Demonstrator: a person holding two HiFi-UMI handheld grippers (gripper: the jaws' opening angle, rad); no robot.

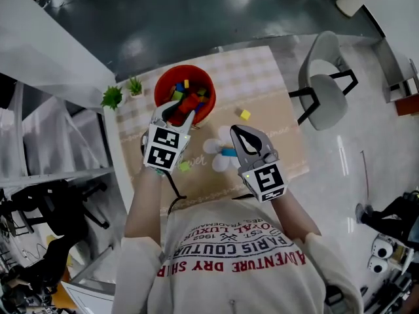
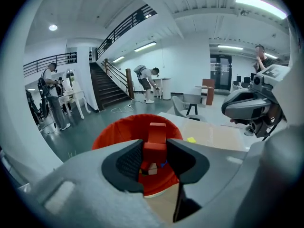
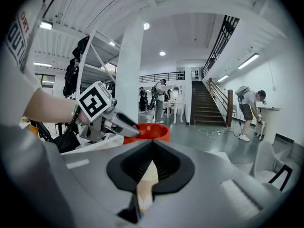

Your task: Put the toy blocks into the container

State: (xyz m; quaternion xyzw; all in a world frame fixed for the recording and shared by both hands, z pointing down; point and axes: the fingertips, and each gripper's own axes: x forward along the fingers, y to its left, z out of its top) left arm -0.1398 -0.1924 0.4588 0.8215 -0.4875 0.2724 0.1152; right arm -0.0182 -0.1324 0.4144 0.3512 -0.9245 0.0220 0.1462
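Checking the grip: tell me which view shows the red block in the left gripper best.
The left gripper view: the red block is clamped in the left gripper, over the container. The head view shows only a red sliver; the right gripper view hides it.

The red container [image 1: 185, 68] looks like smooth plastic. Over it, a matt red block [image 2: 155, 144] sits between ribbed, dark, rubbery pads [image 2: 127, 163].

"ADVENTURE DRY", "PARIS COUTUR" on the person's shirt [image 1: 229, 267] (upside down)
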